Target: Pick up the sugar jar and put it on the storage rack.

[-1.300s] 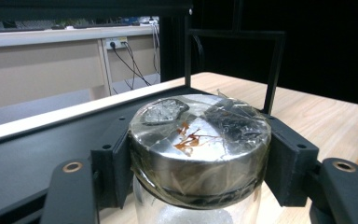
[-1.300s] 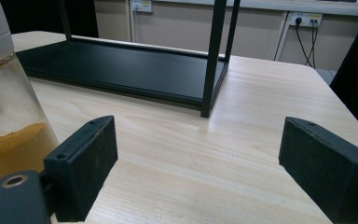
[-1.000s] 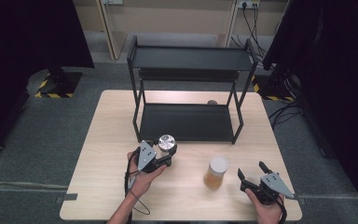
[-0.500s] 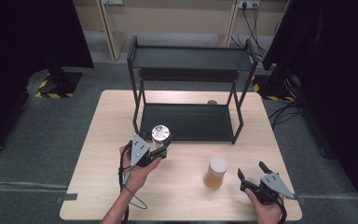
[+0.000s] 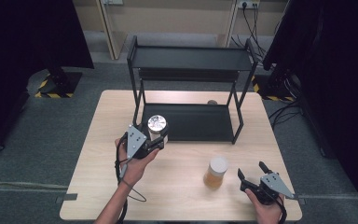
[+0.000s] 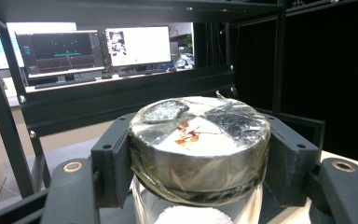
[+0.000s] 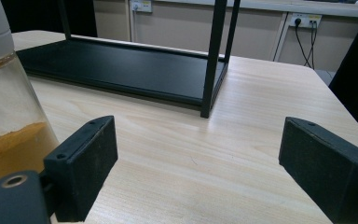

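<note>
Left gripper [image 5: 154,140] is clamped on a glass jar with a silver foil-wrapped lid [image 5: 157,124], its two black pads pressing the lid's sides from either side; in the left gripper view the jar [image 6: 199,140] sits upright between the jaws, lid up and clear glass below. Held off the desk [image 5: 93,177], the jar is just in front of the black two-level rack [image 5: 186,58], whose lower shelf lies directly beyond the gripper and whose upper shelf runs above it in the left gripper view.

Right gripper [image 5: 253,176] rests low near the desk's near right corner with its jaws spread wide and nothing between them; bare wood shows between the pads in the right gripper view. Just to this gripper's left, close but apart from the pad, stands a second jar with a white lid and orange contents [image 5: 216,172], seen at the left edge of the right gripper view [image 7: 4,121]. Ahead of the gripper stands the rack's front right post.
</note>
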